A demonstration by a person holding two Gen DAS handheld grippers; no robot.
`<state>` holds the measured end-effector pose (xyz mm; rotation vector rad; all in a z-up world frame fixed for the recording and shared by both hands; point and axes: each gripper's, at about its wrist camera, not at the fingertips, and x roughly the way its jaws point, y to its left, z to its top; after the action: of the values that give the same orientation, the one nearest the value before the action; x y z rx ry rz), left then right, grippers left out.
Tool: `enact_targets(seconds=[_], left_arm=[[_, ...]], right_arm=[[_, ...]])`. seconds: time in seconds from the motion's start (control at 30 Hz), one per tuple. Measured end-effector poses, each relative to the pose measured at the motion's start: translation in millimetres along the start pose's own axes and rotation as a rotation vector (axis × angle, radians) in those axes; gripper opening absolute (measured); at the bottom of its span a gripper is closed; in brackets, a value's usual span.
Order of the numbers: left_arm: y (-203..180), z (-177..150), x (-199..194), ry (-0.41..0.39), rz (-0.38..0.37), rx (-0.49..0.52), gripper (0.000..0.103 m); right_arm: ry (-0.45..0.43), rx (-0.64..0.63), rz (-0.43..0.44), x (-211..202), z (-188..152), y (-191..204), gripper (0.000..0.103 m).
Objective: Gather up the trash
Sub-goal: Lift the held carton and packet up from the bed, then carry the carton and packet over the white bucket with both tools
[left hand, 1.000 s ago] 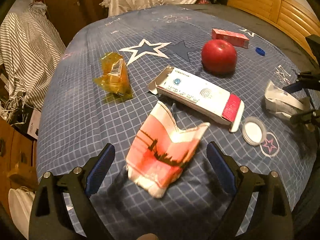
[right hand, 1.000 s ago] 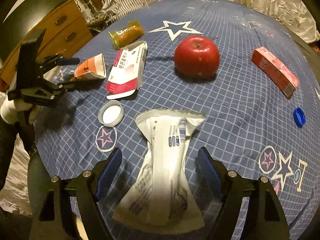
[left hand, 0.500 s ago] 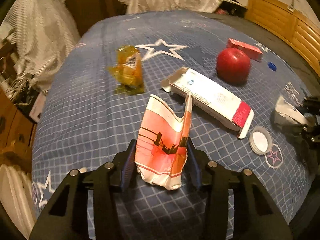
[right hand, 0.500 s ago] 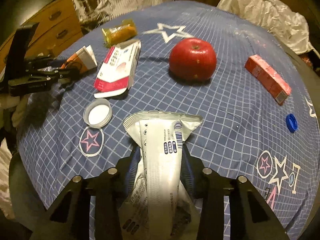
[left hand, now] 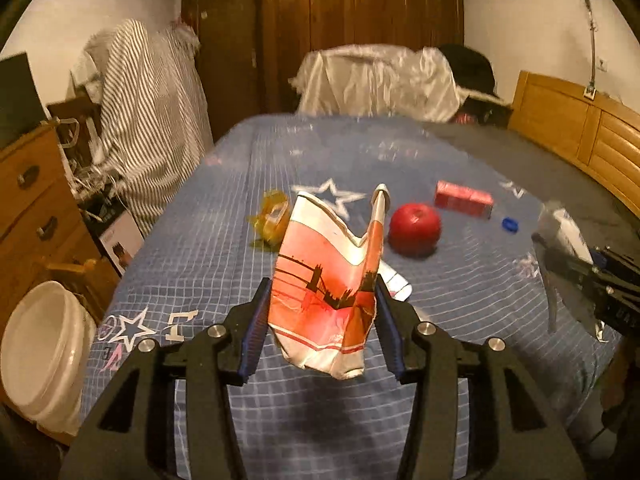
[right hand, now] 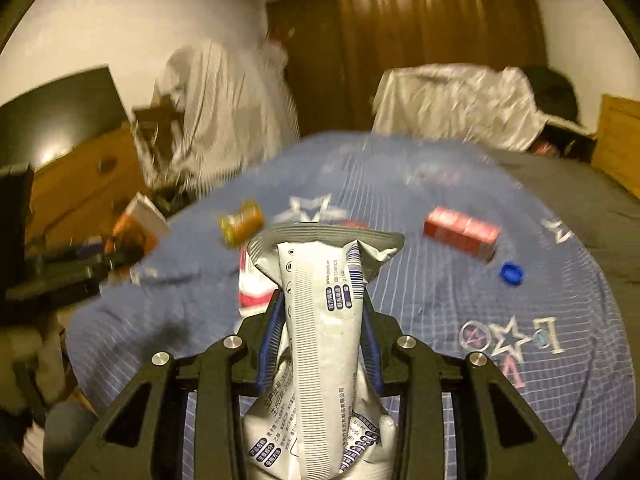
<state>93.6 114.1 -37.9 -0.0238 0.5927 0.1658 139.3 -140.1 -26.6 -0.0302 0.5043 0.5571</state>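
My left gripper (left hand: 320, 312) is shut on a crushed red-and-white paper cup (left hand: 328, 280) and holds it above the blue checked bedspread (left hand: 200, 248). My right gripper (right hand: 318, 328) is shut on a silver-white foil wrapper (right hand: 320, 312), also lifted; it shows at the right edge of the left wrist view (left hand: 564, 228). On the bed lie a yellow wrapper (left hand: 272, 216), a red apple (left hand: 414, 229), a red carton (left hand: 464, 198), a blue bottle cap (left hand: 510, 224) and a white medicine box (right hand: 252, 284), mostly hidden behind the held items.
A white bin (left hand: 36, 356) stands on the floor at the bed's left side. A wooden dresser (left hand: 28, 208) is at the left, a wooden headboard (left hand: 580, 136) at the right. Cloth-covered furniture (left hand: 376, 80) stands beyond the bed.
Both grippers closed on their items, the left on the paper cup and the right on the foil wrapper, then lifted them off the bed and tilted up toward the room.
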Motion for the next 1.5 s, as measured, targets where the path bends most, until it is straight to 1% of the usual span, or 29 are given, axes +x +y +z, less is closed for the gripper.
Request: enact_targets(seconds=[0.1,0.17,0.27,0.47,0.6,0.7,0.87,1.03,1.33,1.5], left_arm=[[-24,-2,-21,-0.061,0.006,0.005,0.047],[-33,-1,-30,-0.088,0.003,-0.001,0.047],[-47,1,-41,-0.128,0.006,-0.014,0.048],[-64,4,-52,-0.157,-0.002,-0.011,0.048],[-63,2,-50,-0.154,-0.010,-0.005,0.048],[-56,2,-48,-0.150,-0.006,-0.010,0.048],[-32,8,-52,-0.158,0.042,-0.034,0.048],[8,12,-57,-0.164,0.118,-0.077,0.048],[88,15,-72,-0.159,0.260,-0.152,0.048],[131,12,-84,-0.156,0.327,-0.201,0.048]], right_arm=[[-0.075,-0.015,-0.032,-30,2,7,0.037],[-0.114,-0.029,-0.055,-46,1,13,0.037],[-0.153,-0.033,-0.086,-64,-1,15,0.037],[-0.166,-0.026,-0.109,-84,-5,14,0.038],[-0.163,-0.023,-0.103,-87,-3,14,0.038],[-0.158,-0.029,-0.089,-85,0,19,0.038],[-0.151,-0.050,-0.044,-71,17,37,0.038],[-0.144,-0.090,0.031,-48,36,70,0.038],[-0.098,-0.155,0.184,-3,68,155,0.038],[-0.078,-0.200,0.264,18,88,213,0.038]])
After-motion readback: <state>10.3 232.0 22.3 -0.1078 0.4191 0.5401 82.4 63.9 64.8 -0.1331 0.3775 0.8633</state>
